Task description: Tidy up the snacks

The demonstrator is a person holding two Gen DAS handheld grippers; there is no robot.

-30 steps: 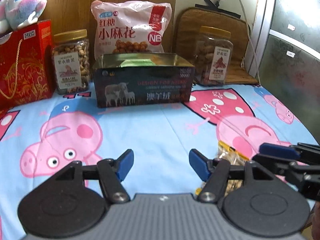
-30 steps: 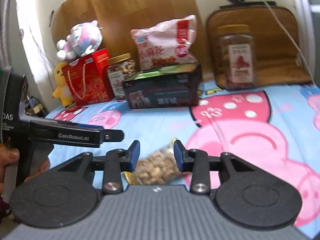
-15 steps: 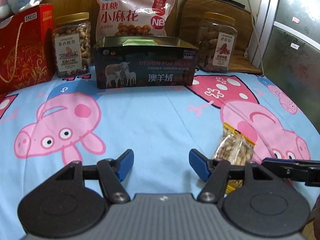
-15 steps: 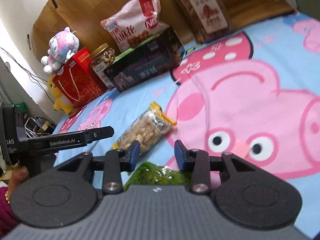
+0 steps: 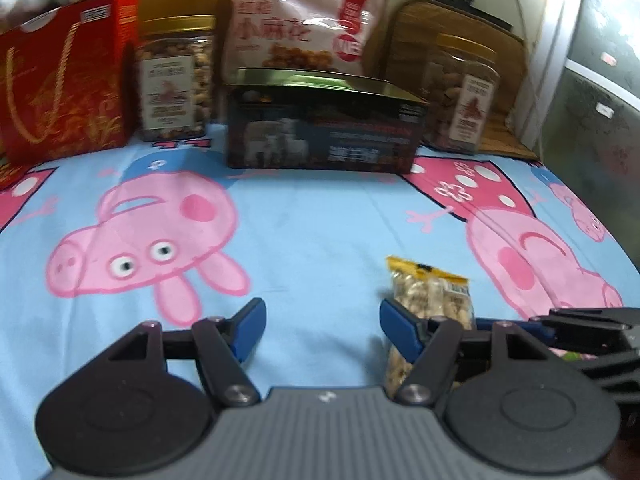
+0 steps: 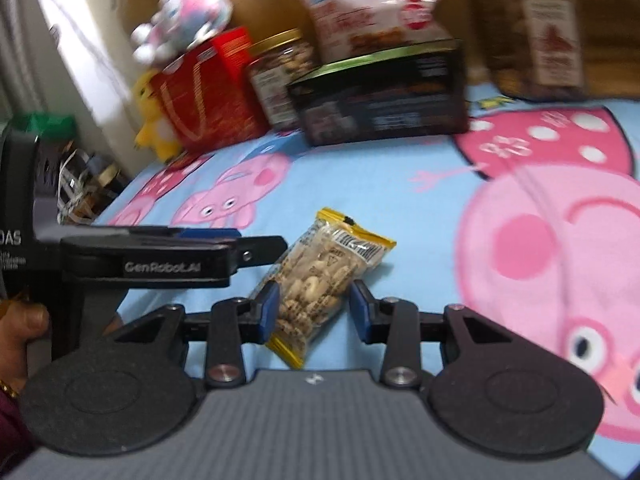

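The right claw (image 6: 312,308), jaws apart, straddles the peanut packet (image 6: 320,276); next it must clamp, while the left claw (image 5: 322,330) waits apart.

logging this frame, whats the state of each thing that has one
nut packet: sealed, lying flat on the sheet, between the right tool's pads
box: open top, upright
left jar: lidded, upright
right jar: lidded, upright
big bag: sealed, standing behind the box
left tool: open, empty
right tool: open around the packet
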